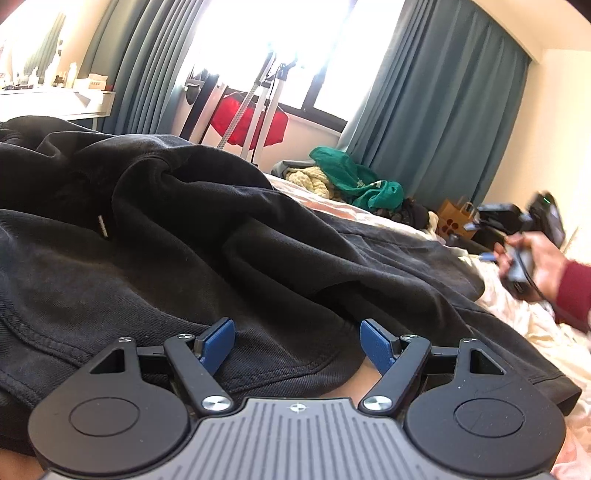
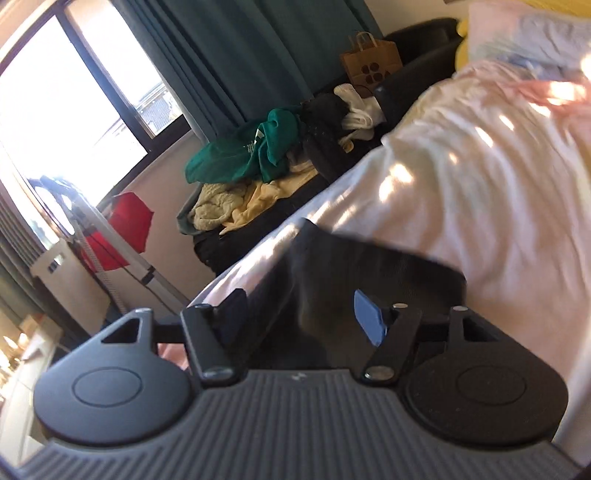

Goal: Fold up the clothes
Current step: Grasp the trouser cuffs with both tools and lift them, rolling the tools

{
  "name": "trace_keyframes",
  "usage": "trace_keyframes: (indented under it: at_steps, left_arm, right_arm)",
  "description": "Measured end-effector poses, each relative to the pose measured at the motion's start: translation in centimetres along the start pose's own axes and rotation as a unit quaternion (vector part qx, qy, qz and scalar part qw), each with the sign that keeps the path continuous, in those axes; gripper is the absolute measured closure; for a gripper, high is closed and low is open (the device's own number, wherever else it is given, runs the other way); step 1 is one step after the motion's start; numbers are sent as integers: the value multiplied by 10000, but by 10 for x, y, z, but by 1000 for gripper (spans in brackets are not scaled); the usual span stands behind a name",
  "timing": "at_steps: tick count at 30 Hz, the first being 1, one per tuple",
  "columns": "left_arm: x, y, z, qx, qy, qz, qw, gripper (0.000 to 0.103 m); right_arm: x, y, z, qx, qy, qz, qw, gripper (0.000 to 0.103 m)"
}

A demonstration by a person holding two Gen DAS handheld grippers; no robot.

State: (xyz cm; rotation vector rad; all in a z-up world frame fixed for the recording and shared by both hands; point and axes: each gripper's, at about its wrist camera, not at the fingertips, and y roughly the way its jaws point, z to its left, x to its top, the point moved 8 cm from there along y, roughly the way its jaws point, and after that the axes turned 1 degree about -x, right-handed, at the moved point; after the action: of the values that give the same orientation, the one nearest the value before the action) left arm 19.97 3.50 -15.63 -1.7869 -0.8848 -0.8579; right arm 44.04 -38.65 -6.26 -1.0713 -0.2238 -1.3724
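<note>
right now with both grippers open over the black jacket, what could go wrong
1. The left gripper is open above the black jacket's hem, with thick folds bunched beyond; a grab there may catch several layers and fold crooked.
2. The right gripper is open with a jacket edge between the fingers, unclamped, in a blurred view; it may close on the pale bed sheet too.

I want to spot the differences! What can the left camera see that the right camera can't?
Only the left camera shows the whole rumpled black garment, the white desk with bottles, and the person's hand holding the other tool. Only the right camera shows the pillow and the white box under the window. Both show the green top, the cream knit, the paper bag, the red cloth and the blue-green curtains. Both pairs of tongs stand open.
</note>
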Motion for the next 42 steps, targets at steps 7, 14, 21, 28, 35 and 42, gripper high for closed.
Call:
trace_keyframes:
  at_steps: [7,14,21,28,35,42]
  left_arm:
    - [19,-37,10,480,261,-206,9983,25]
    - [28,-79,16,655,-66,-169,9977,25]
    - [33,-124,39,600,-947,193,9935,21]
    - [18,-163,98,429,-2633,594,9619,9]
    - [6,-179,161,345,-4090,923,9072,5]
    - [-19,-164,221,497,-5447,743,8339,9]
  right_arm:
    - [-63,-128,-52,112,995,444,9940,35]
    - [-83,-214,-112,171,1902,820,9782,35]
    - [-128,-215,-165,337,3757,1914,9061,35]
    - [-127,-192,-171,774,4064,2013,8879,36]
    - [-105,-164,-184,540,3819,1507,9103,63]
    - [-52,-169,-163,670,2516,458,9644,95]
